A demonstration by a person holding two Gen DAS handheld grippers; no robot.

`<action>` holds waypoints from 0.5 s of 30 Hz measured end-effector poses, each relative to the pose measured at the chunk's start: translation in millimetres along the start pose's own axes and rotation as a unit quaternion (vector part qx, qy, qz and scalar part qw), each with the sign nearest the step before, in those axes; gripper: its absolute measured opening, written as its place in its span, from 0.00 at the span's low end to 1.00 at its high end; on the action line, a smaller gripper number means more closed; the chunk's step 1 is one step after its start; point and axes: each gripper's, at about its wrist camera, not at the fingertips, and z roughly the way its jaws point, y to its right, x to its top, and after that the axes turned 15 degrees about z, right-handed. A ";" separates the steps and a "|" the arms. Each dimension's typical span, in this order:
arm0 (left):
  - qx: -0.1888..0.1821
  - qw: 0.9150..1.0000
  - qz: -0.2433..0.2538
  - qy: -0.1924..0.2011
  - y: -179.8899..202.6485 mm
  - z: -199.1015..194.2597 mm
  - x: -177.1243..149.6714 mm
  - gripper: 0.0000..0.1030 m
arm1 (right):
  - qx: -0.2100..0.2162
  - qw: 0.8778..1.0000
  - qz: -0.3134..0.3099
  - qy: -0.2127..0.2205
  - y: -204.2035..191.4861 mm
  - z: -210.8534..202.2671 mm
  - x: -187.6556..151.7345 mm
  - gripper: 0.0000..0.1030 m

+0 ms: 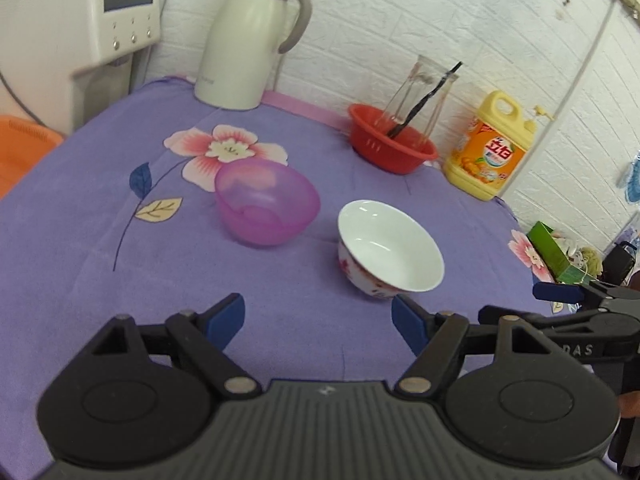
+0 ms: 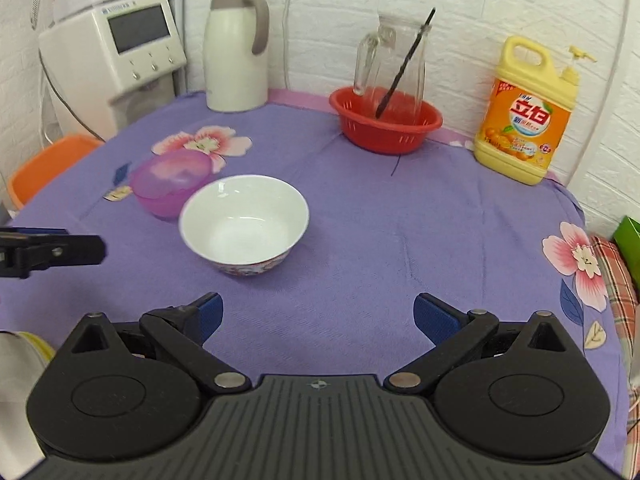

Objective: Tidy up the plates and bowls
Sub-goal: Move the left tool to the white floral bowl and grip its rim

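Observation:
A white bowl (image 1: 390, 248) with a floral outside stands upright on the purple flowered cloth (image 1: 80, 208). A translucent purple bowl (image 1: 267, 202) sits just left of it, apart from it. My left gripper (image 1: 319, 318) is open and empty, hovering short of the white bowl, whose base is near its right pad. In the right wrist view the white bowl (image 2: 244, 230) lies ahead and left of my open, empty right gripper (image 2: 318, 318), with the purple bowl (image 2: 170, 186) behind it. The left gripper (image 2: 52, 252) shows at the left edge.
Along the wall stand a cream thermos jug (image 2: 236, 46), a red basket (image 2: 386, 120) holding a glass pitcher with a dark stick, and a yellow detergent bottle (image 2: 526, 116). A white appliance (image 2: 116, 52) and an orange bin (image 2: 44, 168) sit at the left. A green box (image 1: 550, 250) lies off the right edge.

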 end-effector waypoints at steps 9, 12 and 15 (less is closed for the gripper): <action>-0.013 0.992 -0.122 -0.030 -4.8 66.8 29.2 0.73 | 0.045 0.997 0.049 -0.031 7.3 78.9 43.3 1.00; -0.009 0.989 -0.144 -0.036 -4.4 77.3 27.7 0.72 | 0.063 0.996 0.032 -0.049 13.1 100.2 48.6 1.00; 0.004 0.989 -0.146 -0.030 0.5 83.7 30.6 0.72 | 0.096 0.993 0.040 -0.056 23.1 113.0 54.2 1.00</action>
